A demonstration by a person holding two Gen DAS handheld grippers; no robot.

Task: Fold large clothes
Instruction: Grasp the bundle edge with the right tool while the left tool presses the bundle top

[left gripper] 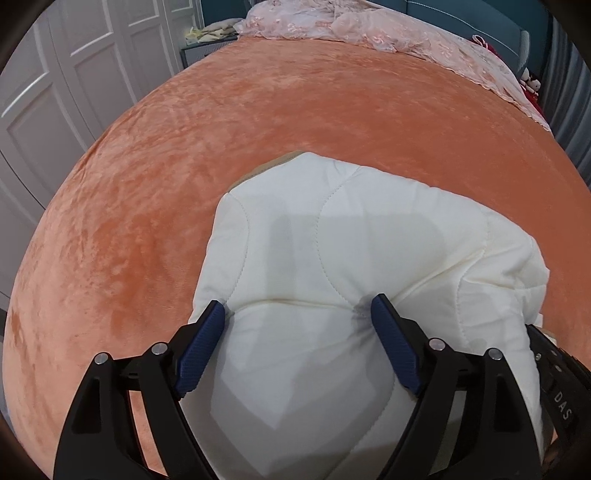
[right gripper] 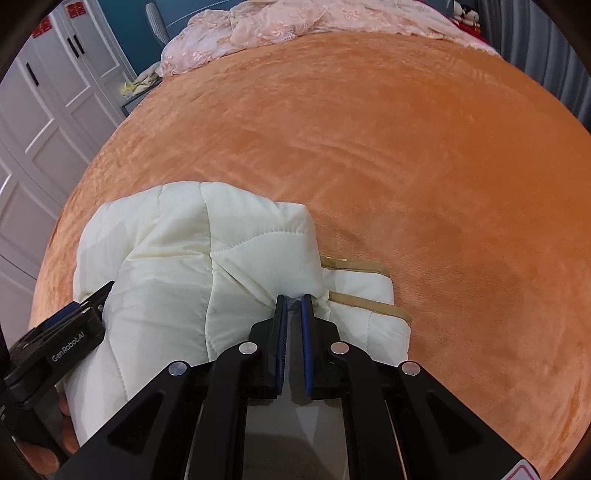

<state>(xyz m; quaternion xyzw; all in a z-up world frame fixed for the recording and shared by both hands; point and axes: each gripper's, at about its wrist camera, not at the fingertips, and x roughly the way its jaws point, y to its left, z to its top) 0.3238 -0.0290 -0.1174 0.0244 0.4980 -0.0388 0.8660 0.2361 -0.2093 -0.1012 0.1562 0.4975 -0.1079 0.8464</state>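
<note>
A cream quilted padded jacket [left gripper: 332,240] lies bunched in a thick fold on the orange plush bedspread [left gripper: 258,110]. My left gripper [left gripper: 295,304] straddles a puffy bulge of it, jaws wide. Both blue pads [left gripper: 391,343] touch the fabric, which puckers at the right pad. In the right wrist view the jacket [right gripper: 192,240] shows tan-edged layers [right gripper: 369,308] at its right side. My right gripper [right gripper: 294,298] is shut on a thin pinch of the fabric near those layers. The left gripper [right gripper: 66,325] shows at the jacket's left side, and fingers of a hand show below it.
Pink lace bedding [right gripper: 295,26] is heaped at the far end of the bed. White wardrobe doors [left gripper: 55,92] stand along the left, with a small bedside table [left gripper: 203,48] beyond. Soft toys [left gripper: 530,83] sit at the far right. Grey curtains [right gripper: 546,48] hang on the right.
</note>
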